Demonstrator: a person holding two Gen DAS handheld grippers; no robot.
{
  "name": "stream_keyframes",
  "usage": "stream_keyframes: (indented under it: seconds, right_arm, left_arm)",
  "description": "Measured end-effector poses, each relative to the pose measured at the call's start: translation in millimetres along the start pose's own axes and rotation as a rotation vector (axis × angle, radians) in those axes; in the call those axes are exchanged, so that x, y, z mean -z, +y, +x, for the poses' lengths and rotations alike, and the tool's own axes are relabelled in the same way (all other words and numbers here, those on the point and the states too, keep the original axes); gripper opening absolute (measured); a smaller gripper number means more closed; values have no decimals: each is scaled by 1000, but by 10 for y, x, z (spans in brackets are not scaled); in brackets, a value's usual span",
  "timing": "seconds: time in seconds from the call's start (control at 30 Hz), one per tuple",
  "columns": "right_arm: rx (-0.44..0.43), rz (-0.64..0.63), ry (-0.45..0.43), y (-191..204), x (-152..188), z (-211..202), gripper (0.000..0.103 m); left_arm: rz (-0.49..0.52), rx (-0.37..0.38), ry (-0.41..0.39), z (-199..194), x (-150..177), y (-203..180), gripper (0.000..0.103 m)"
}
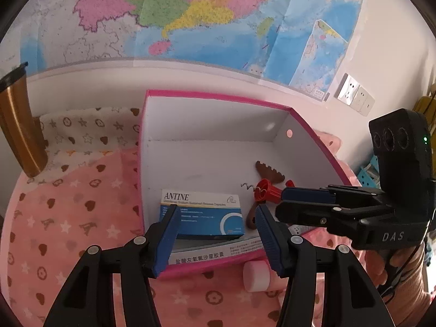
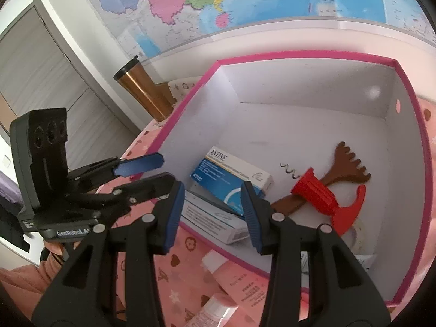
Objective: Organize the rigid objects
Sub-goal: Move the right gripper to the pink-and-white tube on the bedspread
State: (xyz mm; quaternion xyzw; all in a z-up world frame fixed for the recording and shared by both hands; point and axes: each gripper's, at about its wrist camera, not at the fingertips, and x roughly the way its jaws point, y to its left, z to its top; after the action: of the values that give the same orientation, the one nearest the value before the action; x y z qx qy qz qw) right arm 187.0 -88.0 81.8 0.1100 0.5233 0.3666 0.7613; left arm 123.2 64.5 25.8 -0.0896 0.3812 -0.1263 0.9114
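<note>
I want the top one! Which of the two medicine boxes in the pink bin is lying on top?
The blue-and-white ANTINE box is on top. The plain white box lies beneath it, against the pink bin's near wall.

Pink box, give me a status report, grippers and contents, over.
Left gripper open, empty, at box's near edge. Right gripper open, empty. Pink box holds medicine box, red corkscrew, brown scratcher. Pink bottle outside, on blanket.

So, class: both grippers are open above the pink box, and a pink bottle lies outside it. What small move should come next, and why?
Probably lower the right gripper toward the pink bottle lying on the blanket outside the pink box; its jaws are open and empty, and that bottle lies just beneath them.
</note>
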Motion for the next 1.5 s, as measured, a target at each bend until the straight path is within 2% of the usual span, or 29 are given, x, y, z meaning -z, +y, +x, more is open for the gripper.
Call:
stream_keyframes:
  seconds: [0.43, 0.8, 1.2, 1.5]
  right_arm:
    - [9, -21, -67, 83, 289, -335, 46]
    - [36, -65, -109, 232, 742, -645, 46]
    - [57, 16, -33, 136, 1435, -676, 46]
    - [60, -37, 48, 343, 1819, -627, 46]
  left_arm:
    - [110, -9, -105, -400, 202, -327, 60]
    - [196, -16, -88, -455, 528, -668, 61]
    - [228, -8, -41, -378, 776, -854, 61]
    - [196, -15, 22, -278, 1006, -800, 61]
